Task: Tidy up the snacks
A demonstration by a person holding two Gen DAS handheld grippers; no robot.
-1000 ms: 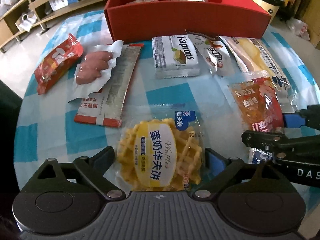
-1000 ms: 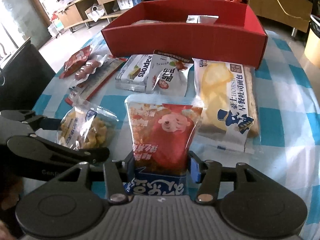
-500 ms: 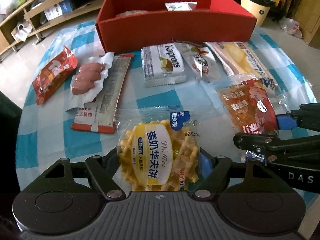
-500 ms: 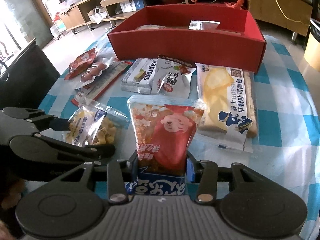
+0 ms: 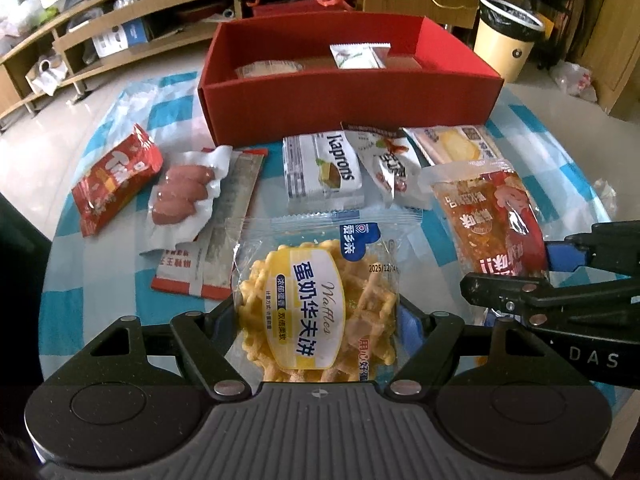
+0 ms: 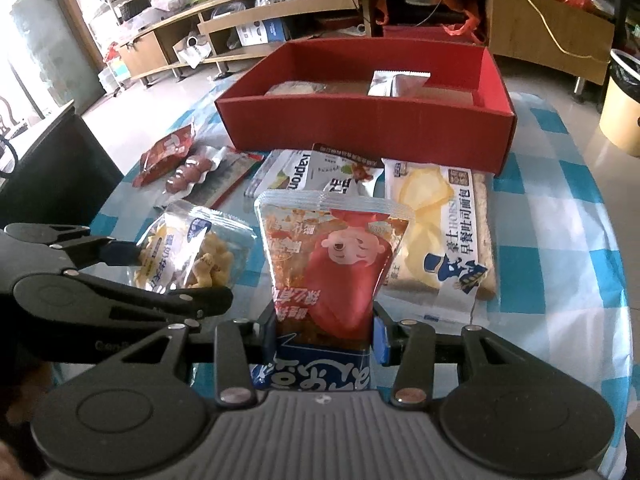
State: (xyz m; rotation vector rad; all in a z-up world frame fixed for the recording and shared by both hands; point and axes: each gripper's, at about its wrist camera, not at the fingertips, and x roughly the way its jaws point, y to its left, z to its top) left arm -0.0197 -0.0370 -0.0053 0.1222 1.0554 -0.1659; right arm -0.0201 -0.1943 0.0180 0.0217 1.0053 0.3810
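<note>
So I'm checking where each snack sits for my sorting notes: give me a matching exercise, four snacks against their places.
1. waffle pack
2. red spicy-snack pouch
3. silver sachet
4. Kaprons wafer pack

A. inside the red box
B. in the left gripper
C. on the table just before the box
D. in the right gripper

Pairs: 1-B, 2-D, 3-A, 4-C

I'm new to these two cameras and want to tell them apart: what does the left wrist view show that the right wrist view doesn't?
Only the left wrist view shows the waffle pack's printed front, gripped by the left gripper. Only the right wrist view shows the bread pack's full label. Both show the red box, the right gripper gripping the red snack pouch, and the checked tablecloth.
</note>
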